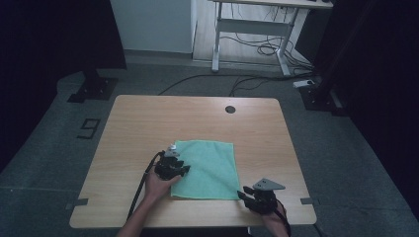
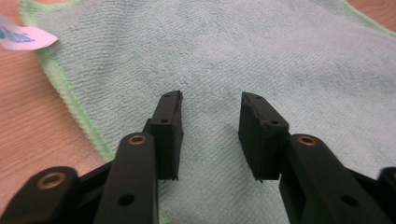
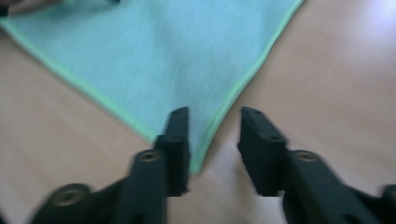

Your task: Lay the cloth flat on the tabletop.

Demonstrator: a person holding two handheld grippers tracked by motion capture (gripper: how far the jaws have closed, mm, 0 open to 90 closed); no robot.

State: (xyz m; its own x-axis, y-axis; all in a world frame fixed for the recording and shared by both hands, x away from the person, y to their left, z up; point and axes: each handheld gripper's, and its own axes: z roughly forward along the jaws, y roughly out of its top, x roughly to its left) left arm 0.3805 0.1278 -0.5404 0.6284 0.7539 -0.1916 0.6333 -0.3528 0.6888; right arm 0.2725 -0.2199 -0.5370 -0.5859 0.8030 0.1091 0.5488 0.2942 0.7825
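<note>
A: Black fingers (image 2: pixel 170 133) of the left gripper (image 2: pixel 210 135) stand apart with nothing between them, poised over the terry of the green cloth (image 2: pixel 243 60), just inside its left hem.

B: And the other one?

A: The right gripper (image 3: pixel 214 149) is parted too, and empty. Its jaws straddle the cloth's near right corner (image 3: pixel 198 161); one finger (image 3: pixel 177 149) is over the fabric, the other over bare wood. That view is blurred, so I cannot tell if they touch it.

B: Where does the cloth lie?

A: Flat and spread open on the wooden table (image 1: pixel 148 118), toward the person's side, a white label (image 2: pixel 23 37) sticking out at its far left corner. From above, the left gripper (image 1: pixel 171 167) sits at the cloth's left edge and the right gripper (image 1: pixel 257 197) is just off its near right corner.

B: So how far along is it?

A: I'd judge barely begun. No fold, no lifted edge, nothing gripped. Pinching the corner and edge, and folding the cloth, all seem left to do.
</note>
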